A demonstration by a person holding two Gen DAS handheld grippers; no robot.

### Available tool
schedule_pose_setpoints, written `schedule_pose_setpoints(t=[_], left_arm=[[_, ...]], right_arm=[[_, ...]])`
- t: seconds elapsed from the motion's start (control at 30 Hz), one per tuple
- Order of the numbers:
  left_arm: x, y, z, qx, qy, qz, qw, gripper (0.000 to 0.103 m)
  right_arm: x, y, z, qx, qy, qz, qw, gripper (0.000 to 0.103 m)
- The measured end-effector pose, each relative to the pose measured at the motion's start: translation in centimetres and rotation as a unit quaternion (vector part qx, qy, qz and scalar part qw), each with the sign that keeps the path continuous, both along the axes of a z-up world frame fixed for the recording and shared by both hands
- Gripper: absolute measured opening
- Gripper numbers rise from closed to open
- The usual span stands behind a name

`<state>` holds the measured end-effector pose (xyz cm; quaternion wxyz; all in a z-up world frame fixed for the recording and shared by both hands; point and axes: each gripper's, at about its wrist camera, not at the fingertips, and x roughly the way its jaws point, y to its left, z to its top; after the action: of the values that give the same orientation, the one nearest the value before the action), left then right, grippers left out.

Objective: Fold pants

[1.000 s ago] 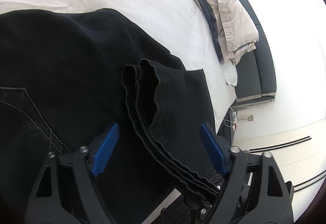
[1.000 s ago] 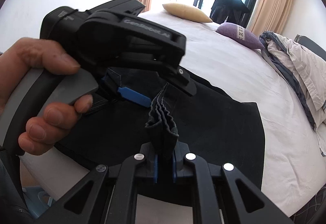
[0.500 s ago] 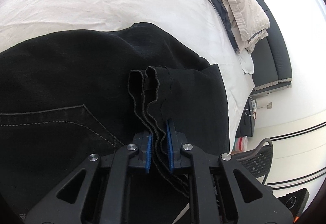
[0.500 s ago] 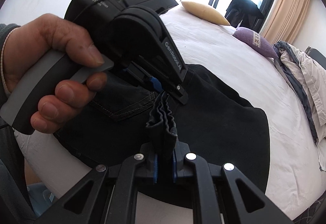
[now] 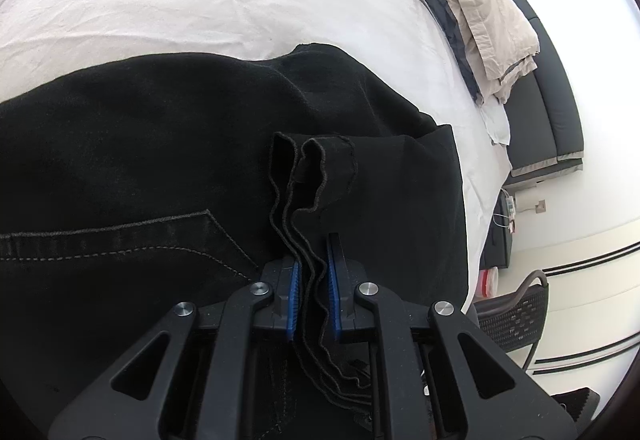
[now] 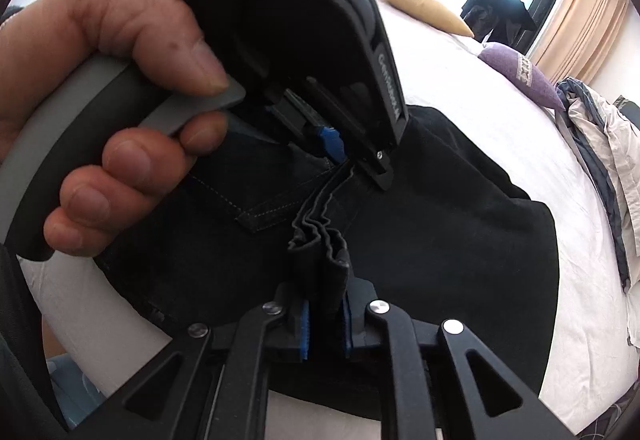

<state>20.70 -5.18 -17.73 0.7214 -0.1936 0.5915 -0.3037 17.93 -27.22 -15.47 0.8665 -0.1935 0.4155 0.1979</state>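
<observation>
My claws (image 5: 312,296) are black with blue ribbed pads, silver screws; the grey-black handle (image 6: 80,144) sits left of frame.

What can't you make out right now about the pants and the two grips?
- Black pants: legs and waistband run off the left wrist view's left and lower edges.
- Gathered hem edges between the right gripper pads: layer count unreadable, black on black; its jaws are opening.
- Left gripper pinch in the right wrist view: its own body and the hand cover it.
- Bed: near edge hidden under the pants.
</observation>
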Motion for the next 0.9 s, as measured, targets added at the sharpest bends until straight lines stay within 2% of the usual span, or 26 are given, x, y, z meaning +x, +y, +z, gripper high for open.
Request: schedule_pose_setpoints(t=[0.17,0.23,0.3,0.37,0.4,0.5,0.57,0.63,0.7,0.8,0.87,0.9], left_arm=[[-0.2,0.0,0.2,-0.003,0.0,-0.002,1.0,0.012],[-0.2,0.2,0.7,0.008,-0.002,-0.005,1.0,0.013],[-0.2,0.4,1.4,0.027,-0.01,-0.009,0.9995,0.016],[-0.2,0.8,2.4,0.076,-0.029,-0.007,0.9967,0.016],[-0.1,1.3,3.0,0.102,-0.037,-0.003,0.9941,0.016],[0.1,3.0,4.1,0.118,-0.039,0.011,0.9922,0.016],[-0.2,3.6,5.3,0.134,-0.061,0.021,0.9889,0.016],[-0.8,3.0,6.6,0.113,-0.079,0.018,0.9903,0.016],[-1.8,1.1,7.4,0.083,-0.098,0.0,0.9917,0.016],[-3.4,-2.9,7.0,0.055,-0.112,-0.041,0.9914,0.016],[-4.4,-5.3,5.8,0.053,-0.109,-0.067,0.9904,0.016],[-4.8,-6.2,4.8,0.056,-0.102,-0.077,0.9902,0.016]], right_arm=[[-0.3,-0.5,-0.1,0.01,0.007,-0.002,1.0,0.017],[-0.1,-0.7,-0.1,0.021,0.02,0.001,1.0,0.028],[-0.3,-0.9,0.0,0.039,0.031,0.004,0.999,0.043],[-0.6,-1.3,0.3,0.061,0.043,0.007,0.997,0.048],[-0.7,-1.7,0.6,0.079,0.053,0.01,0.995,0.049],[-1.6,-3.9,1.9,0.153,0.09,0.015,0.984,0.049],[-1.5,-7.4,3.2,0.24,0.115,0.021,0.964,0.049],[-0.2,-12.2,4.1,0.314,0.13,-0.006,0.94,0.049],[2.5,-17.7,4.1,0.379,0.154,-0.042,0.911,0.05],[7.6,-24.3,2.2,0.491,0.211,-0.041,0.844,0.05],[10.9,-26.6,0.4,0.534,0.248,-0.041,0.807,0.051],[12.5,-27.1,-0.3,0.547,0.26,-0.033,0.795,0.051]])
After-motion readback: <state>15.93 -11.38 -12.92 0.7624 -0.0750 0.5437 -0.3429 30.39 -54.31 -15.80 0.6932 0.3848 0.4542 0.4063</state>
